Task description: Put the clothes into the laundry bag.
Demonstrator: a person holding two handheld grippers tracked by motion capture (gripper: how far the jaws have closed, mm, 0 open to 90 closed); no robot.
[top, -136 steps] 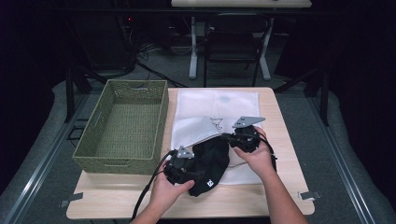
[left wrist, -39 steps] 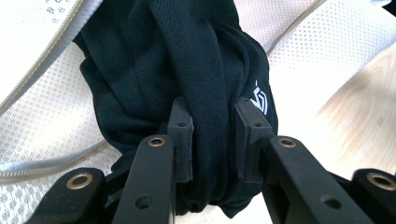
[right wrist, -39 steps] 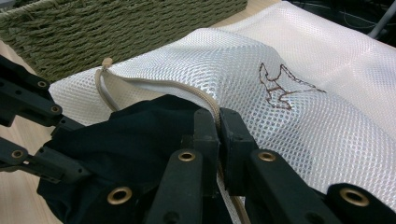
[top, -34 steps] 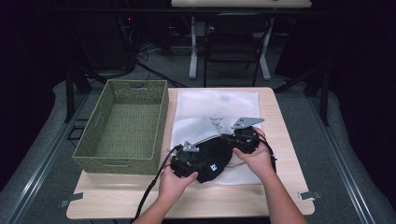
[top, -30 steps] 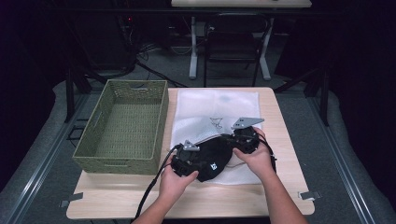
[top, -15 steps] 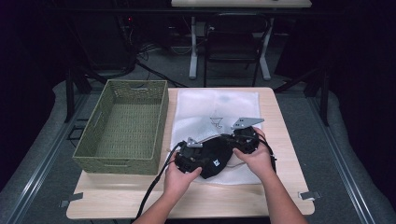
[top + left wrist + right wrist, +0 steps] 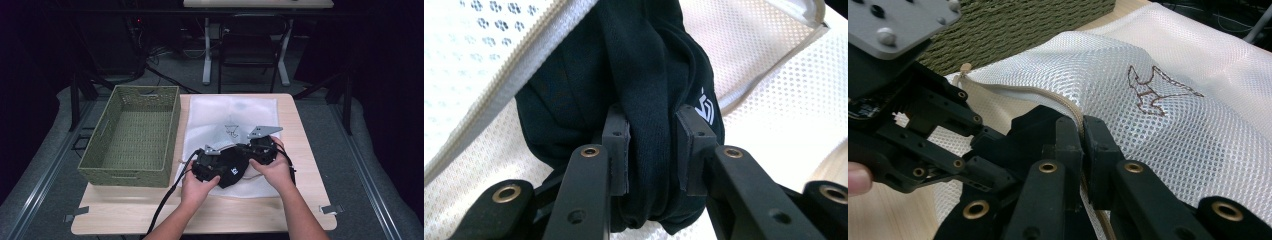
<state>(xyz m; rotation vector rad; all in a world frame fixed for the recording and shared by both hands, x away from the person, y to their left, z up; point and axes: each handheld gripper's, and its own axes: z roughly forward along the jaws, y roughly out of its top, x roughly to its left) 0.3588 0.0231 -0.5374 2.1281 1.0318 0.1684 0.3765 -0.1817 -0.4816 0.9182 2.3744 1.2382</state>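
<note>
Two soft things are in play: a black garment (image 7: 644, 100) bunched into a wad, and the white mesh laundry bag (image 7: 1168, 100) it is going into. I see the garment at the bag's near, open edge on the table (image 7: 305, 210), partly past the zipper (image 7: 499, 95). My left gripper (image 7: 651, 150) is clamped on a thick fold of the garment, pads squeezing the cloth from both sides. My right gripper (image 7: 1082, 142) is pinched tight on the bag's zippered rim, holding the mouth up.

I judge the garment light, limp and a little slick; it will sag and unroll from any loose hold, so the grip belongs on a gathered bundle, several layers deep, as it is. The mesh is thin and floppy too, and the taped zipper edge is the only firm place to take it; a pinch on bare mesh could slip or snag.

Beyond the bag, its embroidered mark (image 7: 1153, 92) faces up, and the green woven basket (image 7: 132, 132) sits just beside it on the table's left.
</note>
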